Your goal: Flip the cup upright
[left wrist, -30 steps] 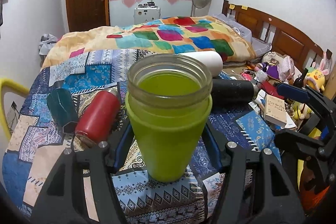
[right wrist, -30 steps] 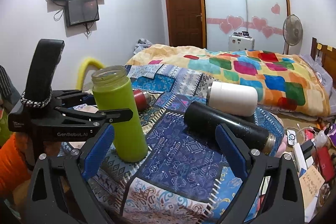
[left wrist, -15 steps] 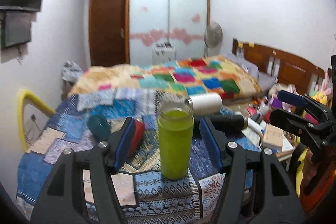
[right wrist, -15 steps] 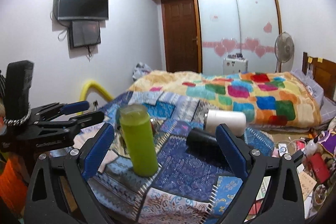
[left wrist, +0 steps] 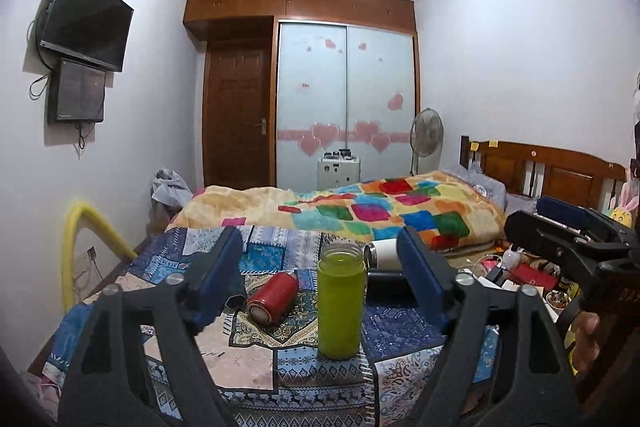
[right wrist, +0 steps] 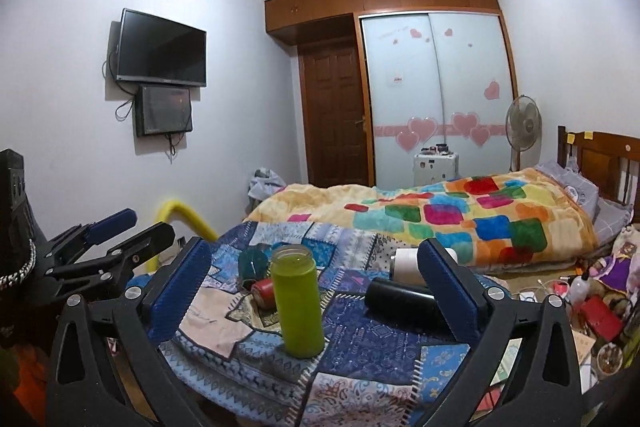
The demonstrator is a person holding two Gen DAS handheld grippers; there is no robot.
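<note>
A: Logging pose first. I hold the left gripper (left wrist: 320, 263) level, aimed at the green cup (left wrist: 341, 301), fingers spread wide with nothing between the pads; the cup shows in the gap but well beyond the tips, untouched. In the right wrist view the right gripper (right wrist: 314, 275) is likewise level, fingers apart and holding nothing, with the same cup (right wrist: 298, 299) ahead of it.

B: Cup state?

A: Upright, mouth up, base on the patchwork cloth (left wrist: 256, 359), standing free.

B: Neighbours?

A: Taking the cup as landmark: red bottle (left wrist: 273, 298) lies on its side just to its left, near but apart. Black bottle (right wrist: 404, 303) lies to its right, and white bottle (right wrist: 406, 263) lies behind that one. A teal cup (right wrist: 253, 261) sits behind-left of the green cup.

B: Room to move?

A: Bare cloth in front of the cup, toward both grippers, so I have a clear front approach. The cloth's near edge (right wrist: 280, 383) falls away just in front of the cup. I see my other gripper (left wrist: 568, 247) off to the cup's right in the left wrist view.
</note>
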